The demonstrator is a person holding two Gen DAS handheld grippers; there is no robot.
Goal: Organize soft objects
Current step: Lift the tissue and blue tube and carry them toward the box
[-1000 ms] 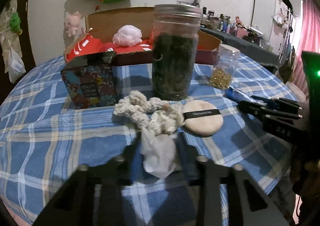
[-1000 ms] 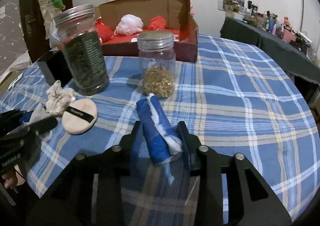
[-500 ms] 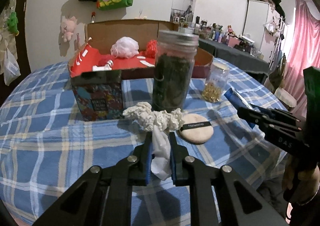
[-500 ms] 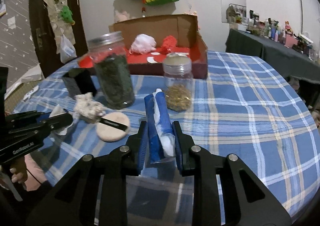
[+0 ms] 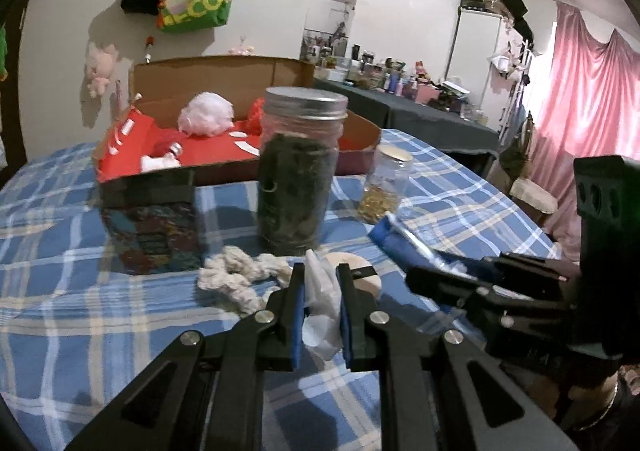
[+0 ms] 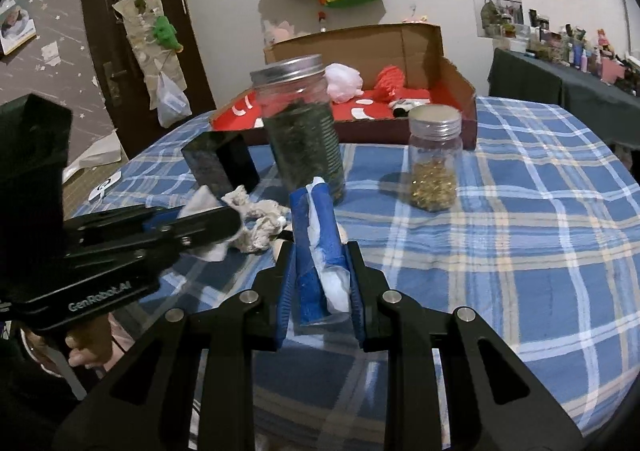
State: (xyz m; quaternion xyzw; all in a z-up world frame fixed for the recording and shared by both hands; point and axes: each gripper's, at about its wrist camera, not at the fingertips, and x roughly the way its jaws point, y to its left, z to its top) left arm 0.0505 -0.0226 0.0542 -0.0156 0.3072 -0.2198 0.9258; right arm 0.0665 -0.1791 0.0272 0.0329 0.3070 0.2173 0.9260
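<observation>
Now two tongs (image 5: 320, 283) (image 6: 320, 271), two jars (image 6: 300, 131) (image 6: 434, 159).

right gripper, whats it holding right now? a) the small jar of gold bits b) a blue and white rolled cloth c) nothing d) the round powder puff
b: in the right wrist view the right gripper has its jaws closed on the blue and white rolled cloth, while the small jar stands apart on the table.

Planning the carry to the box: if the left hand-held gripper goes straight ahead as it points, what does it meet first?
Probably the tall jar of dark leaves, directly ahead of the left hand-held gripper; the round puff lies lower, though depth is uncertain.
</observation>
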